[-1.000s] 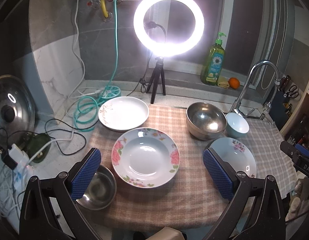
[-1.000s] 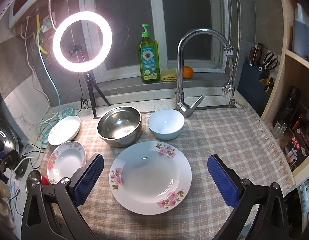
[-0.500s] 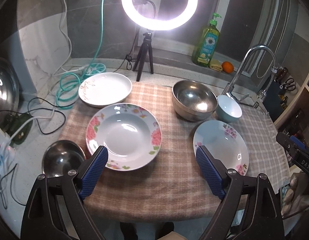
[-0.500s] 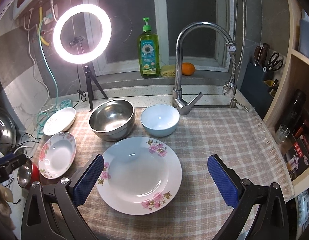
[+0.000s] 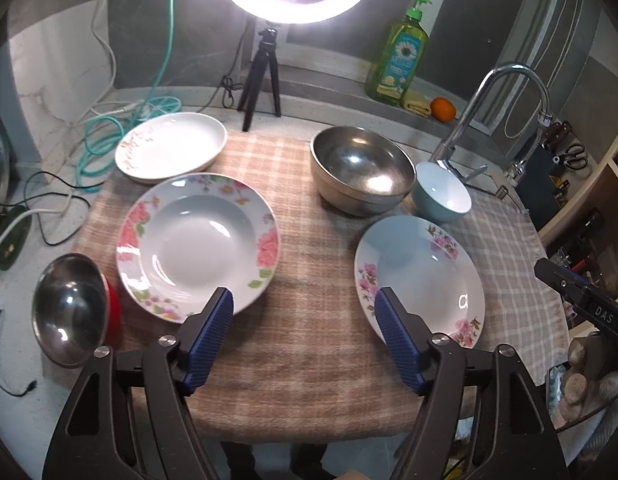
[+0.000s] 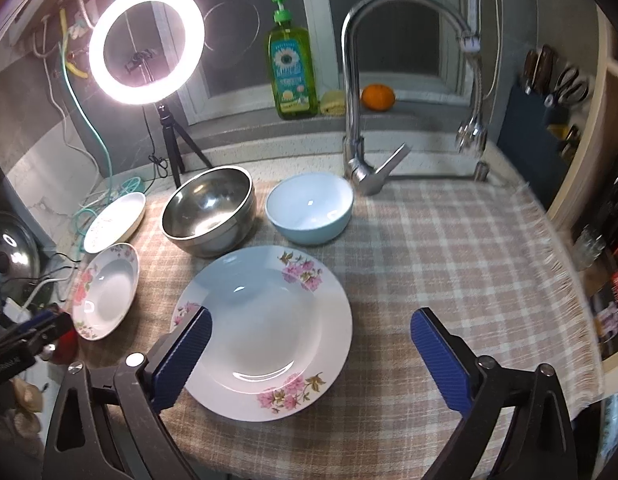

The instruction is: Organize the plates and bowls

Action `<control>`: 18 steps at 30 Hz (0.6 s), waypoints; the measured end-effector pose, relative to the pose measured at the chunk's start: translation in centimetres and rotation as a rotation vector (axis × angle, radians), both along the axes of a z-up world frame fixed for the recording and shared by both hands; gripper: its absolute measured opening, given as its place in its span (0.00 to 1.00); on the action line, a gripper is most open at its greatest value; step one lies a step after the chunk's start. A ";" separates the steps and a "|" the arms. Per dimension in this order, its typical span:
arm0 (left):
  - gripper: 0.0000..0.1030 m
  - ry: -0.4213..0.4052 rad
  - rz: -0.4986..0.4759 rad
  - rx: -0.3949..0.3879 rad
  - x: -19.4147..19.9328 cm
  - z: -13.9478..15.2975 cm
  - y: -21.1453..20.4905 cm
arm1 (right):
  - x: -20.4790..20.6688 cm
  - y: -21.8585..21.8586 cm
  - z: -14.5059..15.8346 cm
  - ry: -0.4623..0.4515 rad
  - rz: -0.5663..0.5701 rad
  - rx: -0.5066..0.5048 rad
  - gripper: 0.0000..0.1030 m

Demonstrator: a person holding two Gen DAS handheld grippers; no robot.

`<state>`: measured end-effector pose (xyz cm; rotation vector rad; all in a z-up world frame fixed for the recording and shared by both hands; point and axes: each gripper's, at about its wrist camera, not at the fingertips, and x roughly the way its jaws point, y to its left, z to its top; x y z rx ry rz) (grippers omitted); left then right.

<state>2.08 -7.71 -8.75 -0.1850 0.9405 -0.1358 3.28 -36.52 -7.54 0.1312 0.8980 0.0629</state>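
Two flowered deep plates lie on a checked cloth (image 5: 309, 344). The rose plate (image 5: 197, 240) is left, the purple-flower plate (image 5: 417, 276) right. My left gripper (image 5: 303, 320) hovers over the bare cloth between them with its jaws closing on nothing; its left fingertip overlaps the rose plate's near rim. My right gripper (image 6: 309, 328) stands wide above the purple-flower plate (image 6: 269, 312), jaws closing slightly, and its left pad (image 6: 185, 344) is over the plate's left rim without pressing. Behind are a large steel bowl (image 6: 209, 212), a light blue bowl (image 6: 309, 208) and a white plate (image 6: 115, 222).
A small steel bowl (image 5: 67, 308) sits off the cloth at the left beside something red. Cables and a green hose (image 5: 105, 140) lie at the back left. A ring light on a tripod (image 5: 261, 68), a soap bottle (image 6: 291, 68), an orange (image 6: 377, 97) and a faucet (image 6: 357, 120) line the back.
Both grippers have come down and closer to the table. The left jaws have narrowed clearly and now frame the cloth between the two flowered plates. The purple-flower plate looms larger under the right gripper.
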 end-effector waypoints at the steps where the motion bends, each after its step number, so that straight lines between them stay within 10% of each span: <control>1: 0.67 0.006 -0.006 -0.006 0.1 -0.2 -0.2 | 0.2 -0.3 -0.3 0.013 0.005 0.017 0.86; 18: 0.31 0.164 -0.047 -0.212 3.6 -4.9 -2.9 | 4.5 -4.3 -6.4 0.224 0.072 0.218 0.41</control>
